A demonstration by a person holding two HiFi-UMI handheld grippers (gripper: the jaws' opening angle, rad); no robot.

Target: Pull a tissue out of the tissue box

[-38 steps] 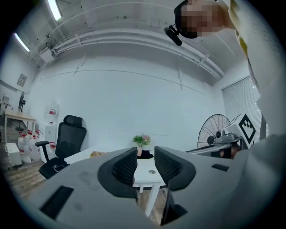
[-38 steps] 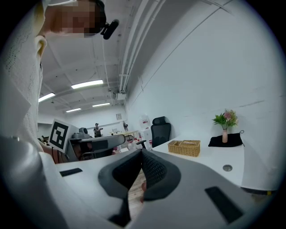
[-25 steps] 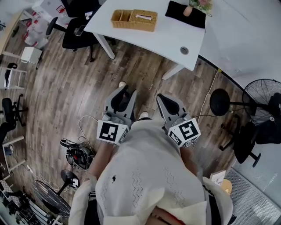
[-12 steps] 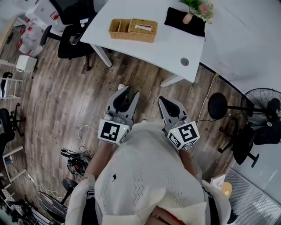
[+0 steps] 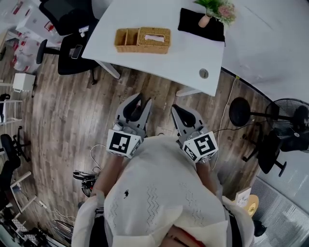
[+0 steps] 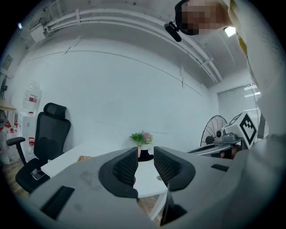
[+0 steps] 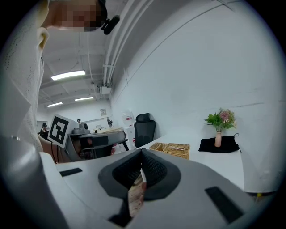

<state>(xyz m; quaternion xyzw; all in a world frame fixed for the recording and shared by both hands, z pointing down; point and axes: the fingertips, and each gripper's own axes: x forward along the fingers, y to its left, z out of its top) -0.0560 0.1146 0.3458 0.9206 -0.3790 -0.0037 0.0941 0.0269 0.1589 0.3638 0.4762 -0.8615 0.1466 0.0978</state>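
A wicker tissue box (image 5: 153,39) with a white tissue in its slot stands on the white table (image 5: 183,53), far ahead of both grippers. It also shows in the right gripper view, as the tissue box (image 7: 178,149) beyond the jaws. My left gripper (image 5: 136,106) is held near my body over the wooden floor, its jaws a little apart and empty (image 6: 145,157). Beside it my right gripper (image 5: 181,112) is shut with nothing in it (image 7: 142,156).
A wicker tray (image 5: 126,38) adjoins the box on its left. A vase of flowers (image 5: 208,14) stands on a black cloth (image 5: 199,25) at the table's far right. Black office chairs (image 5: 67,43) stand left of the table, a floor fan (image 5: 289,120) to the right.
The view has shifted forward: the table and tissue box now sit lower and nearer in the head view. Both grippers stay held in front of the body, unchanged in state.
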